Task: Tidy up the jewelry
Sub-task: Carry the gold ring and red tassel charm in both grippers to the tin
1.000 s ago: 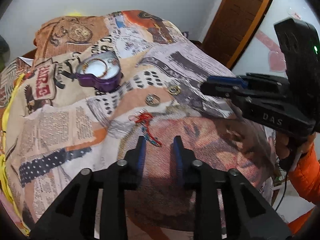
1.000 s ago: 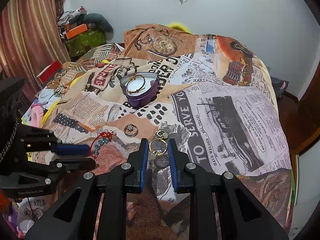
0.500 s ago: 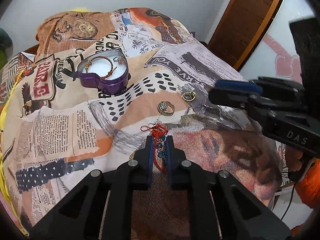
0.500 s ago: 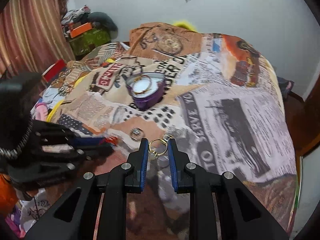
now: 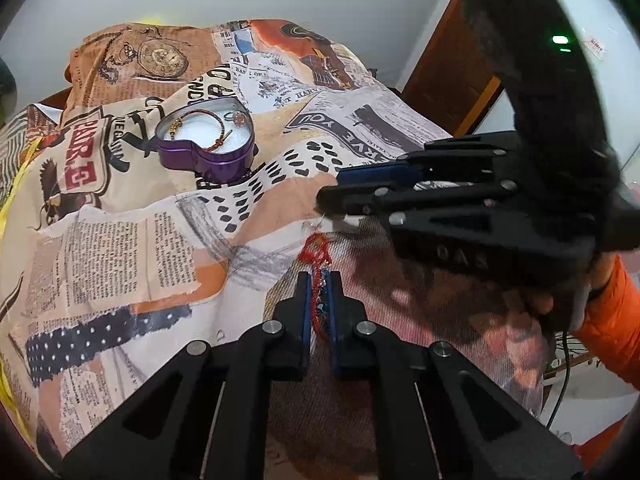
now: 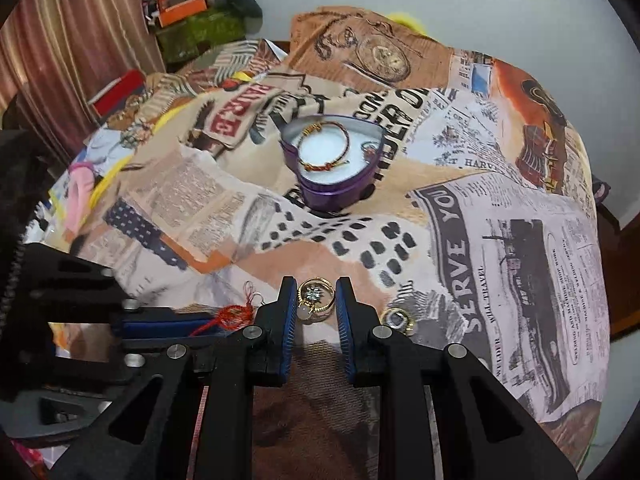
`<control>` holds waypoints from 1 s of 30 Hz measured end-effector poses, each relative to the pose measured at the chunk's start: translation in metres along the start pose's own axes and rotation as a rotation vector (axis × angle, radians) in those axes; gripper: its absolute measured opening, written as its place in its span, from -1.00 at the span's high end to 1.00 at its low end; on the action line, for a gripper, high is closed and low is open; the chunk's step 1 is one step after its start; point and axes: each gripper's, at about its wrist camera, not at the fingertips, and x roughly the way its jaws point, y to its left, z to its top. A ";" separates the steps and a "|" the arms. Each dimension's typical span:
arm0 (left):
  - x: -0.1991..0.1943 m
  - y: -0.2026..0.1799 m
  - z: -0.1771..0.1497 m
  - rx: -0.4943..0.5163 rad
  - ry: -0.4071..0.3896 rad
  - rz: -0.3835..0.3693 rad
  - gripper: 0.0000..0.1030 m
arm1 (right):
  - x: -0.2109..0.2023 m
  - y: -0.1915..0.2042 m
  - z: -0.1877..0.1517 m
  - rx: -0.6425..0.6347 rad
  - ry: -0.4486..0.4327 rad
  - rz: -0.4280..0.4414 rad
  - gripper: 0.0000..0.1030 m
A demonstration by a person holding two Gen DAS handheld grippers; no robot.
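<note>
The left gripper (image 5: 319,308) is seen closed down to a narrow slit on the red braided bracelet (image 5: 319,258), whose knotted end lies forward of the pads on the printed bedspread (image 5: 120,264); since the figure has come to rest near its minimum, the jaws are judged shut on the cord. The right gripper (image 6: 317,312) is held nearly closed around a gold ring (image 6: 316,300) with a pale stone, gripped between the blue pads, while a second ring appears directly behind or beneath it — whether that one is also caught cannot be told. A further ring (image 6: 396,318) lies loose on the cloth just right of the right gripper. The purple heart-shaped tin (image 6: 332,168) stands open further up the bed, well apart from both tools, with a red-and-gold bangle (image 6: 326,148) already inside on the white lining. Several hazards are judged: the bracelet is pinched along only part of its length, so the trailing end may snag on the fabric when lifted; the ring is held by its rim and could rotate out of the pads; the two tools are working close together — a collision is possible if both are raised toward the tin at once.
</note>
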 end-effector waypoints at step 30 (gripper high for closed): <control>-0.060 0.029 0.048 -0.059 -0.200 0.143 0.90 | -0.050 -0.017 0.016 0.065 -0.141 -0.042 0.66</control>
